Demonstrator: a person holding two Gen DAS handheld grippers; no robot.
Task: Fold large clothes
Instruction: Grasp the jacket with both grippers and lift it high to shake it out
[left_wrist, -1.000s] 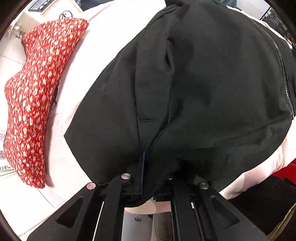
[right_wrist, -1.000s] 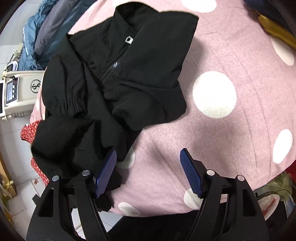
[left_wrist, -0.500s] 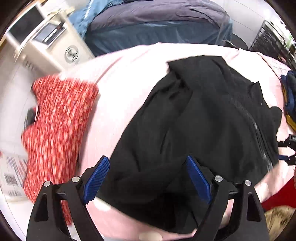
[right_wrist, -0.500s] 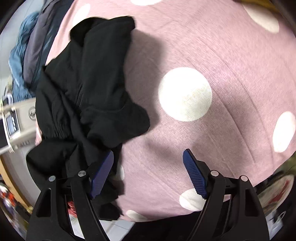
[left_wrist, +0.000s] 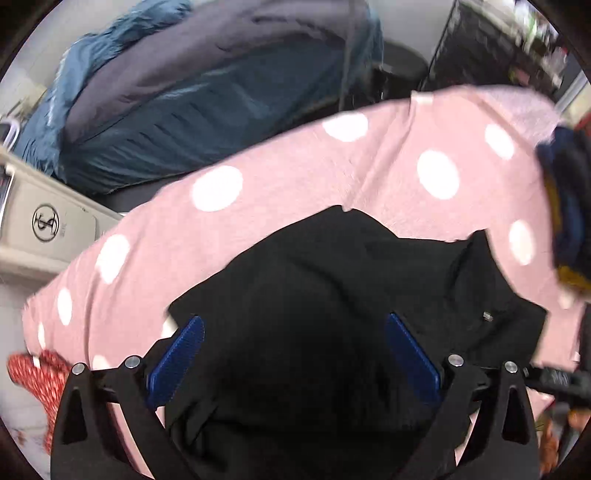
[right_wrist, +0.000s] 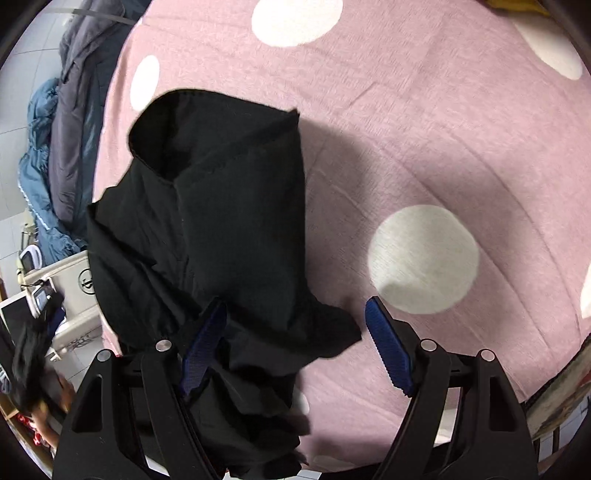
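Observation:
A black jacket (left_wrist: 332, 295) lies bunched on a pink bed cover with white dots (left_wrist: 295, 177). In the left wrist view my left gripper (left_wrist: 294, 319) hangs over the jacket pointing almost straight down. Its jaws are opening, and the cloth lies below the blue pads (left_wrist: 177, 354) without being pinched. In the right wrist view the jacket (right_wrist: 229, 221) runs as a long folded strip from the upper left down to the bed's edge. My right gripper (right_wrist: 296, 303) stands open above its lower end, with its left pad (right_wrist: 203, 347) against loose folds and nothing gripped.
A heap of blue and grey quilts (left_wrist: 203, 92) lies beyond the bed. A beige appliance (left_wrist: 55, 229) stands at the left, with a red floral garment (left_wrist: 33, 376) below it. Dark blue and yellow clothes (left_wrist: 569, 221) lie at the bed's right edge. A black wire rack (left_wrist: 480, 44) stands behind.
My left gripper let go of the jacket's hem, opened wide and swung across the bed to a spot over the jacket's body. My right gripper sank a little and rolled, staying open.

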